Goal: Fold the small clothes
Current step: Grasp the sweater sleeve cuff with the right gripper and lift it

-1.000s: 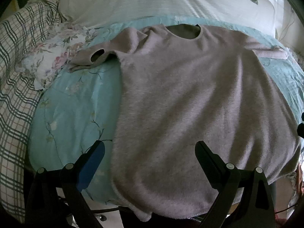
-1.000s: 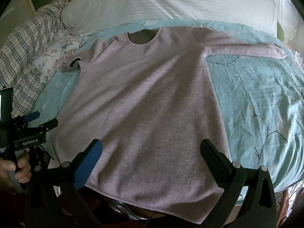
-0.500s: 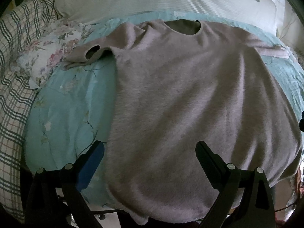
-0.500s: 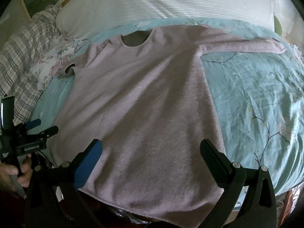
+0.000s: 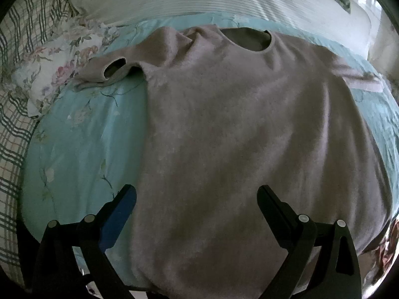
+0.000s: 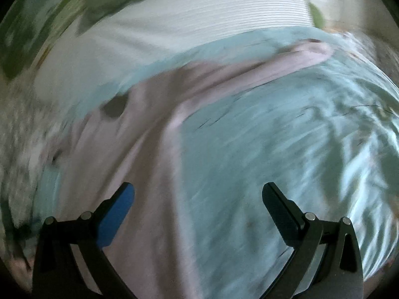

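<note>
Presently listed: one pinkish-grey sweater, spread flat on the teal bed sheet. Left claw and right claw both gape wide, holding nothing.

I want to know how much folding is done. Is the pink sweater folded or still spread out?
Spread out. The pink sweater lies flat on the turquoise sheet, neckline showing, one sleeve stretched sideways. No fold yet.
</note>
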Tool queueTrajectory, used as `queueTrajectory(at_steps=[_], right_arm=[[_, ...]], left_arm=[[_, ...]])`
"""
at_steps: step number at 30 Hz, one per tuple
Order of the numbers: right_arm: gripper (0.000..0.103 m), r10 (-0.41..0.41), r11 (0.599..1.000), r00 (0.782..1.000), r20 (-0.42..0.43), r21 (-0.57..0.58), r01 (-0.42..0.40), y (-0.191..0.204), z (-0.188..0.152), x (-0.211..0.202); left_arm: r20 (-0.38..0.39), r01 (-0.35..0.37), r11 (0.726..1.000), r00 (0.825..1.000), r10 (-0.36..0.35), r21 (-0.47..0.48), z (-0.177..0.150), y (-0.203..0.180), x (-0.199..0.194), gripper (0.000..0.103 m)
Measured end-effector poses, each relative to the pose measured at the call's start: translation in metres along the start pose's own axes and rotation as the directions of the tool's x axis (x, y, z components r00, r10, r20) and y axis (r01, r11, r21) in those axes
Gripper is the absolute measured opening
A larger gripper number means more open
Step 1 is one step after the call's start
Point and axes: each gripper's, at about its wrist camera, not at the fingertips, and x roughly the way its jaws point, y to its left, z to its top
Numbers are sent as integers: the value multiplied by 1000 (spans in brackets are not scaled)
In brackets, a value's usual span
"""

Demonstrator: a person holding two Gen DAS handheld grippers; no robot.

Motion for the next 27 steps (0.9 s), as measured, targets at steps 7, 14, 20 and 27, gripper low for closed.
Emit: queueTrajectory(at_steps=[7, 14, 20, 27], right_arm=[[79, -95, 968, 986, 136, 244, 60, -100, 92, 25], [69, -195, 915, 961, 196, 388, 106, -186, 179, 65], [69, -198, 889, 958, 206, 449, 87, -233, 220, 96], [13, -130, 921, 972, 194, 388, 46, -235, 247, 112]], left_arm=[[-26, 0, 999, 1000, 1, 42, 7, -14, 15, 98], [-72, 14, 997, 997, -8, 78, 18, -38, 38, 98], [-116, 21, 994, 993, -8, 107, 28, -55, 58, 98], [-149, 49, 993, 988, -32, 109, 35, -71, 76, 98]])
